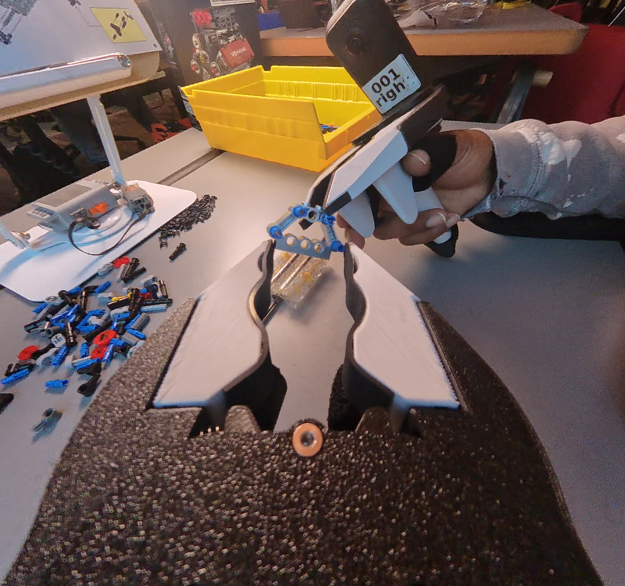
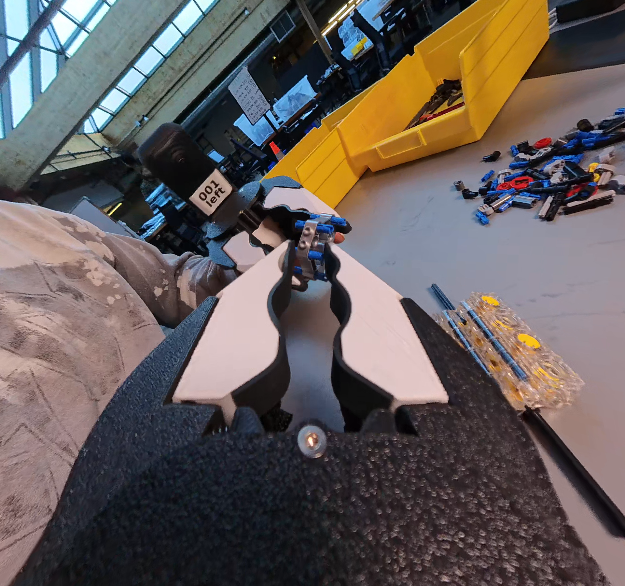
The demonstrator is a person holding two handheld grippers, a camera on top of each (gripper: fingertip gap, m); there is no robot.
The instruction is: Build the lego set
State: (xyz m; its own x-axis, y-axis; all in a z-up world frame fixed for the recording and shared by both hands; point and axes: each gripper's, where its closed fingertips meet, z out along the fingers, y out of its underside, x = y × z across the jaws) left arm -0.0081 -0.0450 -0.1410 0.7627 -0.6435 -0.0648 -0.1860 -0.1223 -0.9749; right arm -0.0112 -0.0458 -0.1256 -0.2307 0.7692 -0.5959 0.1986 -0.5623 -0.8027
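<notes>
A small assembly of grey holed beams joined by blue pins (image 1: 304, 243) hangs above the grey table (image 1: 473, 333) between both grippers. My left gripper (image 1: 308, 250) has its fingertips against the two ends of the lower beam. My right gripper (image 1: 316, 217) comes in from the upper right, held by a hand, and pinches the assembly's top joint. In the right wrist view the assembly (image 2: 313, 238) sits between my right gripper's tips (image 2: 310, 253), with the left gripper (image 2: 311, 231) behind it. A clear block with yellow pieces and black axles (image 1: 297, 278) lies on the table under the assembly.
A pile of blue, black, red and grey parts (image 1: 91, 326) lies left, black pins (image 1: 189, 214) beyond it. A yellow bin (image 1: 270, 113) and a kit box (image 1: 209, 21) stand behind. A grey motor unit (image 1: 84, 204) sits on a stand's white base (image 1: 162, 204). Both grippers' tips are close together, under 4 cm apart. Both grippers' tips are roughly 35 cm from the grey motor unit (image 1: 84, 204).
</notes>
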